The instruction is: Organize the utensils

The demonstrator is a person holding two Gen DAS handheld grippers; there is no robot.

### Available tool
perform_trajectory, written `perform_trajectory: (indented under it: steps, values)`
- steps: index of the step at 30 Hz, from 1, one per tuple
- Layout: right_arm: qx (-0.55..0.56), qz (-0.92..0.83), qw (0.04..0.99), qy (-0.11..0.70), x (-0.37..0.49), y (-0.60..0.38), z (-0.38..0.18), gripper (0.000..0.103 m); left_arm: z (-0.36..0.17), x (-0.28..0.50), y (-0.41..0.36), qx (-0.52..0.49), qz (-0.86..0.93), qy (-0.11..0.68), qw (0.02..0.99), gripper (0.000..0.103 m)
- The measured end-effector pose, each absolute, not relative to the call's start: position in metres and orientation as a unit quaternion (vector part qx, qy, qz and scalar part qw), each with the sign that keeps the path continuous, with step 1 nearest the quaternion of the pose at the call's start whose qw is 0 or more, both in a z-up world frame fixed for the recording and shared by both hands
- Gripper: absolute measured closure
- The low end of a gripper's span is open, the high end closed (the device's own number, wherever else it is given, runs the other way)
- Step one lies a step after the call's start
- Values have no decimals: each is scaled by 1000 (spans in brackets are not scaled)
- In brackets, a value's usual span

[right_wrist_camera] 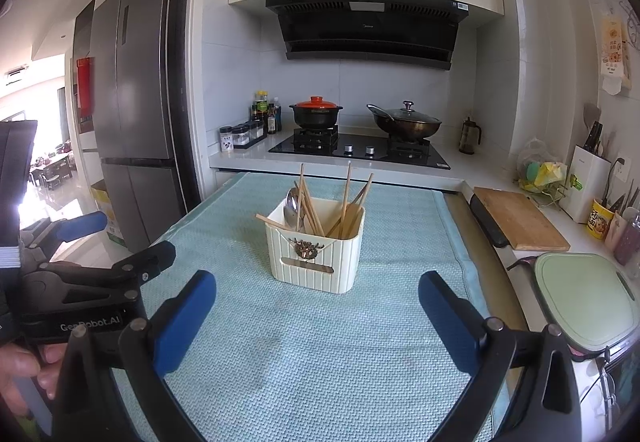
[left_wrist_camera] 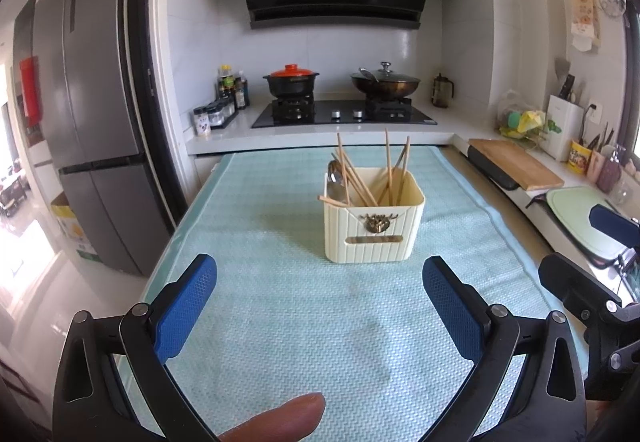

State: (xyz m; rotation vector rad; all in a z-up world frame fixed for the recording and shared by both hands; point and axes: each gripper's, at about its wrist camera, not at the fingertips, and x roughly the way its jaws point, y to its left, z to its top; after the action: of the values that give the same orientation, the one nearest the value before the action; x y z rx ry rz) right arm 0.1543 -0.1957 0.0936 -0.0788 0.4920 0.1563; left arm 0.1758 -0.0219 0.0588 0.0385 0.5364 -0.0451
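Note:
A cream ribbed utensil box (left_wrist_camera: 374, 232) stands upright on a light blue towel (left_wrist_camera: 280, 322); it also shows in the right wrist view (right_wrist_camera: 316, 262). It holds several wooden chopsticks (left_wrist_camera: 362, 178) and a metal spoon (left_wrist_camera: 334, 172). One chopstick lies across its left rim. My left gripper (left_wrist_camera: 320, 302) is open and empty, short of the box. My right gripper (right_wrist_camera: 318, 316) is open and empty, also short of the box. The left gripper's body shows at the left of the right wrist view (right_wrist_camera: 92, 274).
A gas hob (left_wrist_camera: 344, 114) with a red-lidded pot (left_wrist_camera: 291, 80) and a lidded wok (left_wrist_camera: 385, 82) stands behind the towel. A wooden cutting board (left_wrist_camera: 516, 164) and a green board (right_wrist_camera: 588, 298) lie on the right counter. A grey fridge (left_wrist_camera: 92, 102) stands left.

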Motion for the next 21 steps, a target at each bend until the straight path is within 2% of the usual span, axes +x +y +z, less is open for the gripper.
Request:
perform_trajectory:
  steps: [21]
  values:
    - [-43,69,966,246,154,-197,94,0,60,175,-24,20,-23,263,964,0]
